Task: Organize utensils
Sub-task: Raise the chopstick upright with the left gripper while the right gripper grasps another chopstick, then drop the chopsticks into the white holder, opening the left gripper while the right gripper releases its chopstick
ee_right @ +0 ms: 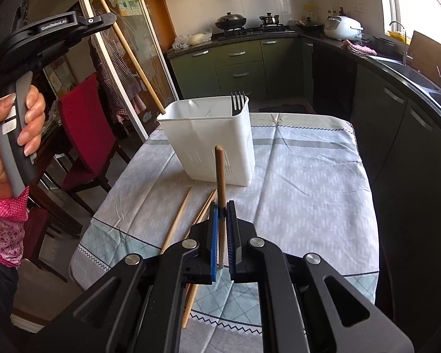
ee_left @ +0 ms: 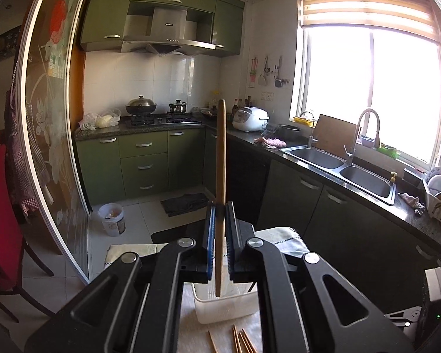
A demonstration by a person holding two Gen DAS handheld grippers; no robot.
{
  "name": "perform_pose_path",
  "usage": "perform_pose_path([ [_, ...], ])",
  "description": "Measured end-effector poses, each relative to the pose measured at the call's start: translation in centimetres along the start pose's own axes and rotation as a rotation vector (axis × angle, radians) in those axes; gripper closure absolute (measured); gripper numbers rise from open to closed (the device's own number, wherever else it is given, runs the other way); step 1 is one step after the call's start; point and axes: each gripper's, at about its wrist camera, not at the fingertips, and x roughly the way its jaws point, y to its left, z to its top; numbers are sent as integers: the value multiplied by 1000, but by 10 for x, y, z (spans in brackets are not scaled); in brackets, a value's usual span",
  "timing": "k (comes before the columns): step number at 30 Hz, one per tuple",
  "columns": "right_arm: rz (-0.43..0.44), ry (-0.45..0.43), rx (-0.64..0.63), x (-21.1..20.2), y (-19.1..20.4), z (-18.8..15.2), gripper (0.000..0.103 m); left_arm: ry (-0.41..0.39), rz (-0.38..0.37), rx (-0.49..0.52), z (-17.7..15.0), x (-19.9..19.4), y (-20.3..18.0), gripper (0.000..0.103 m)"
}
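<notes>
The left claw [ee_right: 110, 19] is gripping one chopstick [ee_right: 129, 51] steeply, tip poised at the rim of the white holder [ee_right: 211, 144] on the counter [ee_right: 308, 182], presumably for dropping in, while the right claw [ee_right: 222, 206] is clamping another chopstick [ee_right: 220, 170] upright, others [ee_right: 176, 220] lying loose nearby.

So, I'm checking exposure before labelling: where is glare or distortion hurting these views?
Left wrist view: the window is blown out white, cabinets below it dark, door frame bowed by the fisheye. Right wrist view: evenly lit, the tablecloth sharp, glare only at the top right corner.
</notes>
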Motion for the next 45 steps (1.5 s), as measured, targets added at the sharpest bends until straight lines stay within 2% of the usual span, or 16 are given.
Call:
perform_pose_path([
  [3, 7, -16, 6, -7, -2, 3, 97, 29, 29, 1, -8, 29, 0, 96],
  [7, 11, -47, -5, -20, 2, 15, 97, 115, 35, -5, -30, 60, 3, 96],
  [12, 5, -104, -25, -36, 13, 45, 97, 197, 30, 21, -57, 77, 5, 96],
  [16, 13, -167, -10, -46, 19, 82, 97, 218, 18, 24, -63, 73, 10, 96],
  [21, 18, -266, 23, -56, 24, 131, 97, 190, 7, 20, -60, 47, 21, 94],
  [24, -5, -322, 42, -57, 24, 155, 97, 172, 4, 27, -61, 27, 26, 88],
  [26, -33, -313, 47, -45, 24, 168, 97, 184, -3, 28, -68, 19, 29, 85],
  [28, -52, -257, 55, -22, 21, 176, 97, 220, -18, 22, -79, 16, 30, 85],
  [32, -80, -132, 57, 31, 16, 171, 96, 339, -56, 4, -113, 21, 31, 85],
  [36, -83, -66, 40, 61, 14, 159, 96, 491, -116, -68, -150, 40, 34, 85],
  [40, -72, -94, 35, 53, 12, 148, 90, 607, -150, -139, -183, 61, 35, 85],
  [45, -30, -153, 19, 10, 11, 121, 82, 722, -163, -206, -211, 88, 34, 85],
])
